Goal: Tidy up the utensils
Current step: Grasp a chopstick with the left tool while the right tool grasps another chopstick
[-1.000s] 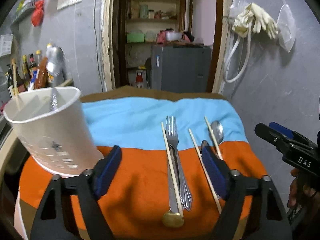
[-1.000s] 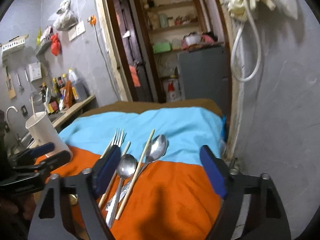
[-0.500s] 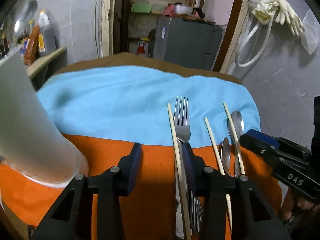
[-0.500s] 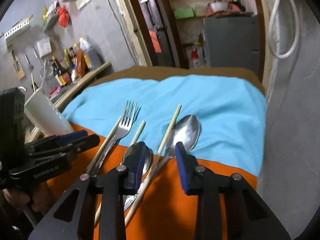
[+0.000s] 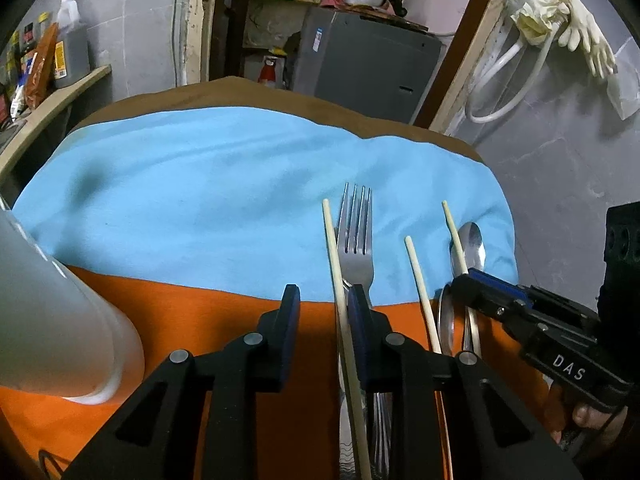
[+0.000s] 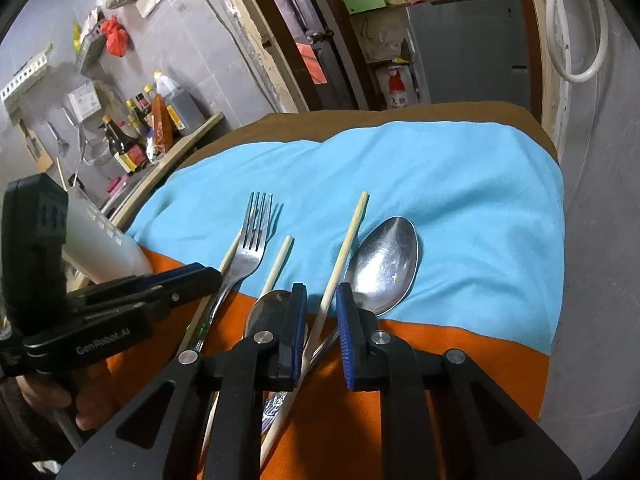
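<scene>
A steel fork [image 5: 356, 248], three wooden chopsticks and two spoons lie on a blue and orange cloth [image 5: 208, 200]. My left gripper [image 5: 323, 304] hovers low over the leftmost chopstick [image 5: 334, 256], its jaws narrowed around it with a gap left. My right gripper [image 6: 322, 300] straddles the rightmost chopstick [image 6: 348, 240], jaws narrowed but not touching it. A large spoon [image 6: 382, 264] lies just right of it, a smaller spoon [image 6: 268, 312] just left. The white utensil holder [image 5: 48, 320] stands at the left.
A grey wall [image 5: 560, 160] runs close along the table's right edge. A shelf with bottles [image 6: 156, 120] stands at the left, beyond the holder. The middle chopstick [image 6: 278, 264] lies between the fork [image 6: 252, 240] and the small spoon.
Both grippers have moved forward and down toward the utensils, and their jaws have narrowed from wide open to a small gap around one chopstick each.
</scene>
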Tool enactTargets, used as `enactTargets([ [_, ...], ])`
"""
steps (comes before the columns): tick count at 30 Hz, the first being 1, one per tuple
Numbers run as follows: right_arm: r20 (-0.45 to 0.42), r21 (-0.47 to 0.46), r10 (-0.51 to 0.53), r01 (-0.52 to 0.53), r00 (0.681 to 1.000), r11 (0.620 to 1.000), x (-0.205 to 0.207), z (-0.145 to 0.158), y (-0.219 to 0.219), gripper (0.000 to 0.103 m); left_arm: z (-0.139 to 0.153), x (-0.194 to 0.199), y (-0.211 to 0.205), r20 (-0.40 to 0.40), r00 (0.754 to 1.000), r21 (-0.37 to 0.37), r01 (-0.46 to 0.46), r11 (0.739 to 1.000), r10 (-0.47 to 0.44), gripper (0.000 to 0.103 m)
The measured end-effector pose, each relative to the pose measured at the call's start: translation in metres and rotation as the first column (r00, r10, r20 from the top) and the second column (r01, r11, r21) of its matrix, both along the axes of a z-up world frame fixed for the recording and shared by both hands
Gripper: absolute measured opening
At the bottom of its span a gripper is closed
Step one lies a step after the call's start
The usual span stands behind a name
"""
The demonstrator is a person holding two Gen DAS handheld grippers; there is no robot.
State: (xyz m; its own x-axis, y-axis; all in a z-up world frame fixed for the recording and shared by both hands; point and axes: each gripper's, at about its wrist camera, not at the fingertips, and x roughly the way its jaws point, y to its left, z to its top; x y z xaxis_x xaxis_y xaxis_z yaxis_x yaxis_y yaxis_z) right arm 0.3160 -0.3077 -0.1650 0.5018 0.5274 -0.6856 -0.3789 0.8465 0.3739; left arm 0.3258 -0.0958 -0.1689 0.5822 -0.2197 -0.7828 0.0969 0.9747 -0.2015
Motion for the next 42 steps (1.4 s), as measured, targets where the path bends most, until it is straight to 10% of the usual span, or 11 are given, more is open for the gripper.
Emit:
enactTargets([
  [42,-0.105,0.156,-0.037,0.053,0.994,0.986,0.022,-0.011,-0.011,0.005,0.003,0.016,0.011,-0.118,0.993,-0.154,-0.013,0.988,-0.005,0.002],
])
